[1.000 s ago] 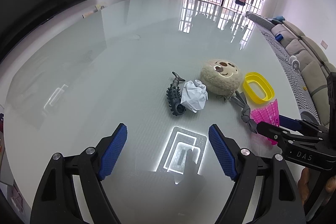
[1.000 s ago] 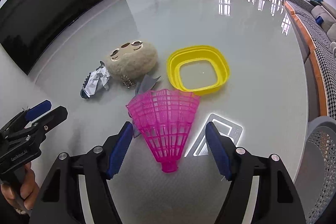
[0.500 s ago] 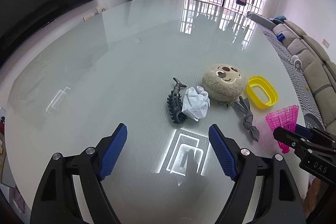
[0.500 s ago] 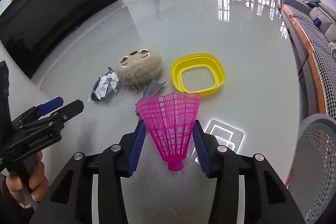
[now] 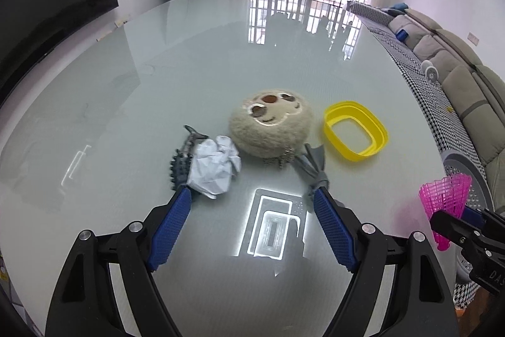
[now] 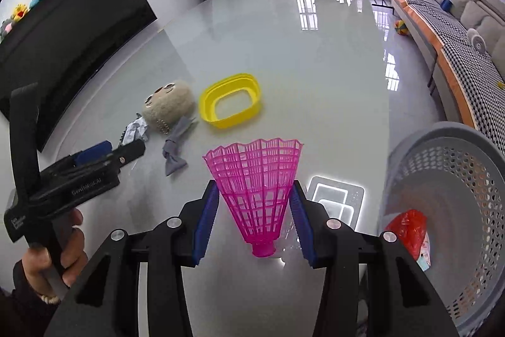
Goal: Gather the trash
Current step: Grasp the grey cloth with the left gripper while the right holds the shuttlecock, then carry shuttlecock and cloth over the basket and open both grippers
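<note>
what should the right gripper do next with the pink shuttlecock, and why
Probably carry it right, over the grey perforated basket, then open. The right gripper is shut on the pink shuttlecock, lifted off the glass table, and the basket beside the table edge already holds a red wrapper.

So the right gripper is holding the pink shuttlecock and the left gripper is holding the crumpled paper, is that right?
Not quite. The right gripper does hold the pink shuttlecock, but the left gripper is open and holds nothing; the crumpled paper lies on the table just ahead of it, as the left wrist view shows.
</note>
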